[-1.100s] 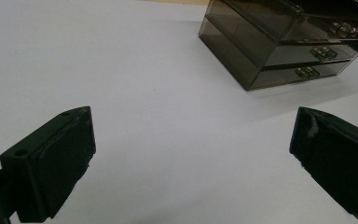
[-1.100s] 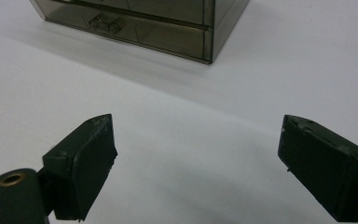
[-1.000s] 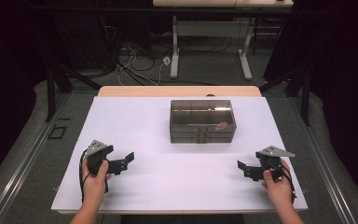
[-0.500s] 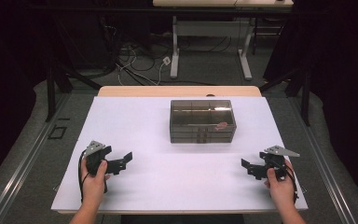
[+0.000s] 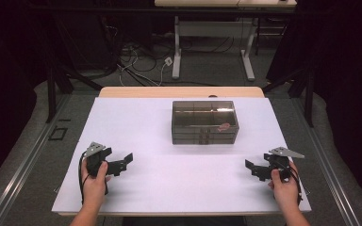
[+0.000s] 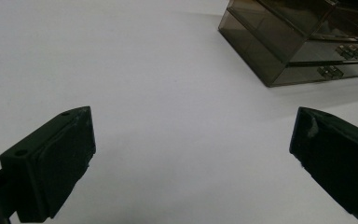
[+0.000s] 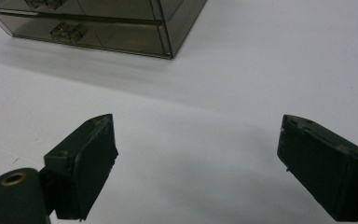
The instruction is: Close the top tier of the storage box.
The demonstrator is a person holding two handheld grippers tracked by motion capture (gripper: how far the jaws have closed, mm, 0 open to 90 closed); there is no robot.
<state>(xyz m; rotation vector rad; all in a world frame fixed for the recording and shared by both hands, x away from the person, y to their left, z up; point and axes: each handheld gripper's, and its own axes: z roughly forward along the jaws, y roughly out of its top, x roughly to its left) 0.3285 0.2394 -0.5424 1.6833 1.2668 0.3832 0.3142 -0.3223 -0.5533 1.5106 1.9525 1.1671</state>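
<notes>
A smoky, see-through drawer box (image 5: pixel 204 122) stands at the middle of the white table (image 5: pixel 169 141), with a small pink thing inside near its right end. Its drawer fronts with clear handles show in the left gripper view (image 6: pixel 303 42) and in the right gripper view (image 7: pixel 93 23). My left gripper (image 5: pixel 120 164) rests near the front left of the table, open, nothing between its jaws (image 6: pixel 191 158). My right gripper (image 5: pixel 255 170) sits near the front right, also open and empty (image 7: pixel 196 163). Both point inward toward the box from well short of it.
The white table top ends at a wooden strip (image 5: pixel 179 92) along the far edge. Beyond it stand desk legs (image 5: pixel 177 47) and loose cables (image 5: pixel 141 61) on a grey floor. Dark curtains hang at both sides.
Both hands have drawn back toward the table's front edge and slightly outward. The jaws stay open and the box has not moved.
</notes>
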